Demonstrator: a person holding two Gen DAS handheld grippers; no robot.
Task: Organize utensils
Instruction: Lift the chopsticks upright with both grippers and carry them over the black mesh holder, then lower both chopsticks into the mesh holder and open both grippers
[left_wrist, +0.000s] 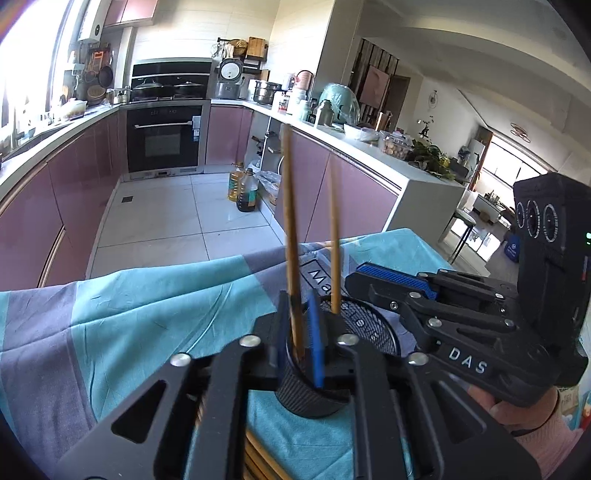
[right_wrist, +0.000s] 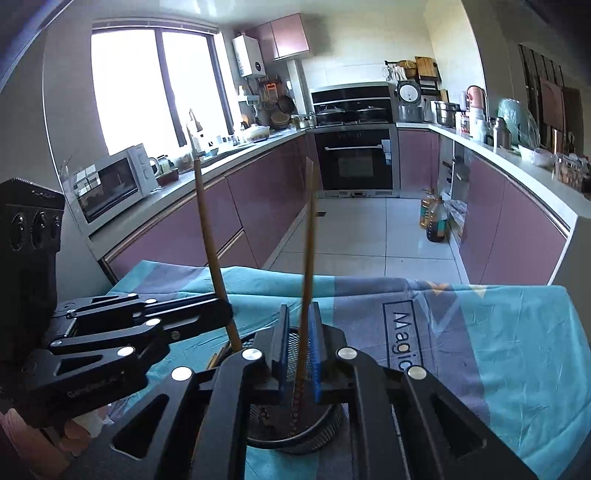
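i had both claws over the black mesh holder (left_wrist: 314, 391) at the bottom centre of each frame, on the teal-and-grey cloth (left_wrist: 147, 306) covering the tabletop. my left claw (left_wrist: 301, 347) had a brown chopstick (left_wrist: 290, 221) standing between its slightly parted blue pads; whether they pressed it i couldn't tell. my right claw (right_wrist: 299, 354) likewise framed its chopstick (right_wrist: 308, 258), whose lower end reached down into the holder.
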